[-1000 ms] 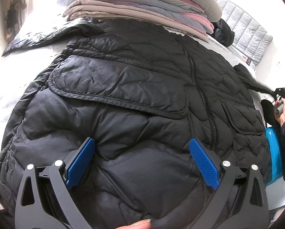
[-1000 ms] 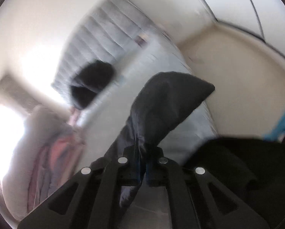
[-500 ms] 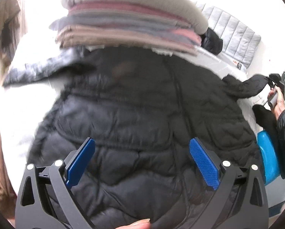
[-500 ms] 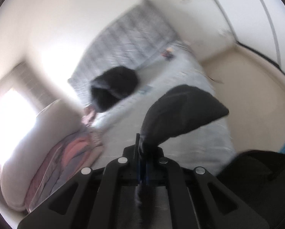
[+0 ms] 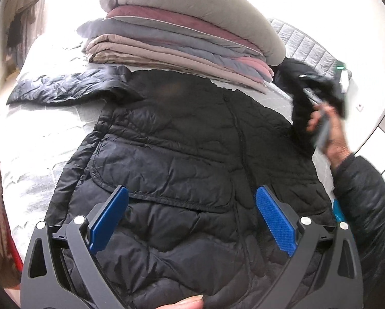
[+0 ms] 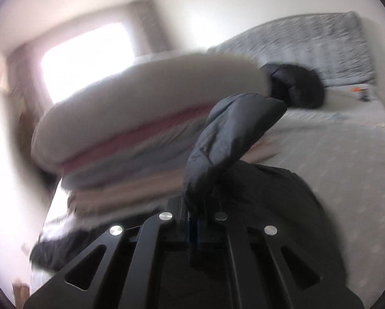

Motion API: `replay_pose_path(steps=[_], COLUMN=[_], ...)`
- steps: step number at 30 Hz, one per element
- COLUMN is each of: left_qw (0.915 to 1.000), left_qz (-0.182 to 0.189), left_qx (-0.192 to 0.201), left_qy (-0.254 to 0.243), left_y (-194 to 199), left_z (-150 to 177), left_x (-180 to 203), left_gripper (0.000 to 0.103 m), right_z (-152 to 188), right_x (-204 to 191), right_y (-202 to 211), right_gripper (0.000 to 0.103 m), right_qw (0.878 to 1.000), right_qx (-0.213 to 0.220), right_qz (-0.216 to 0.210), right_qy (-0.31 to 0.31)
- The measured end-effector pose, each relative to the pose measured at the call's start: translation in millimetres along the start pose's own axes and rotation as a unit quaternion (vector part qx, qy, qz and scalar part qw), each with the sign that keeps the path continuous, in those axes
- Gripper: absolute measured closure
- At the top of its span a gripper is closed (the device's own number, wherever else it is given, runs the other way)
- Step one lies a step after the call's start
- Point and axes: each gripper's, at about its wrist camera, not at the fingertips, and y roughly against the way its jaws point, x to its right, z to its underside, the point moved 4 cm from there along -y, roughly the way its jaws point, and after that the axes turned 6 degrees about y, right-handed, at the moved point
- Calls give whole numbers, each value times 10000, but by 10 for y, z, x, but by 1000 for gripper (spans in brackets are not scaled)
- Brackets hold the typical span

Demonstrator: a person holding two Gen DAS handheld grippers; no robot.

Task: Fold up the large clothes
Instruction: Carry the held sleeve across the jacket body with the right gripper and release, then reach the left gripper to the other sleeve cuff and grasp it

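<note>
A: Where's the black quilted puffer jacket (image 5: 182,159)?
B: Spread on the bed (image 5: 38,141). Left tool (image 5: 192,216) gapes wide above it; right tool (image 6: 192,221) is clamped on its sleeve (image 6: 231,134), lifted

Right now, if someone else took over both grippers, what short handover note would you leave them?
Left gripper: open, empty, hovering over the black puffer jacket lying front-up on the bed.
Right gripper: shut on the jacket's right sleeve, lifted off the bed.
Other sleeve lies spread toward the stack of folded bedding.
Done: jacket laid out, one sleeve picked up.
Left: lay this sleeve across the chest, fold the other, then fold the body.
</note>
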Motion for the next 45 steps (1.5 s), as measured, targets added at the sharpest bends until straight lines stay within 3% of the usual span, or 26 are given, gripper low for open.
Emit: replay_pose_path(steps=[4, 6, 8, 11, 14, 18, 20, 21, 23, 24, 28, 30, 32, 36, 40, 42, 45], left_qw=[10000, 9999, 9999, 9999, 9997, 9998, 9998, 9998, 9997, 9997, 9996, 9994, 9984, 9907, 9793, 9702, 9648], left_qz=[12, 4, 6, 23, 54, 50, 25, 21, 14, 3, -2, 89, 283, 900, 1160, 1300, 1331], left_qx=[-40, -39, -49, -88, -137, -118, -92, -93, -109, -112, -147, -197, -276, -506, -389, -110, 237], left_qy=[80, 94, 98, 133, 178, 163, 151, 162, 196, 198, 231, 287, 407, 887, 1614, 2043, 2255], left_y=[-7, -3, 3, -4, -15, -5, 5, 6, 1, 1, -16, -27, -39, -67, 51, 211, 366], left_z=[-10, -14, -8, -1, 6, 6, 1, 0, -2, -2, -7, -12, -25, -76, -329, -596, -937], left_x=[-47, -69, -73, -84, -85, -77, -83, -93, -114, -121, -154, -167, -188, -315, -743, -1113, -1585], left_gripper=[7, 7, 7, 7, 7, 7, 7, 7, 7, 7, 7, 7, 7, 7, 7, 7, 7], right_z=[703, 1022, 1279, 1304, 1130, 850, 874, 1015, 1254, 1266, 1111, 1013, 1020, 1266, 1641, 1756, 1762], right_x=[-429, -521, -621, -776, -667, -311, 37, 215, 376, 386, 284, 74, -104, -422, -537, -609, -673], right_y=[-659, -885, -985, -791, -514, -373, -443, -569, -779, -763, -515, -246, 39, 511, 918, 1056, 1232], right_gripper=[96, 73, 63, 47, 46, 43, 42, 42, 41, 42, 42, 42, 42, 30, 30, 30, 30], right_qw=[9943, 9854, 9761, 9744, 9827, 9948, 9909, 9836, 9695, 9710, 9728, 9810, 9852, 9847, 9801, 9765, 9745], right_qx=[-1023, -1645, -2067, -2008, -1535, -891, -1046, -1381, -2021, -1985, -1780, -1532, -1431, -1453, -1555, -1745, -1695], right_qz=[-179, -359, -570, -839, -942, -369, 104, 273, 235, 169, -111, -342, -480, -697, -826, -896, -1040], right_qy=[229, 239, 361, 560, 434, -312, -842, -1128, -1367, -1325, -1476, -1141, -818, -669, -920, -896, -1040])
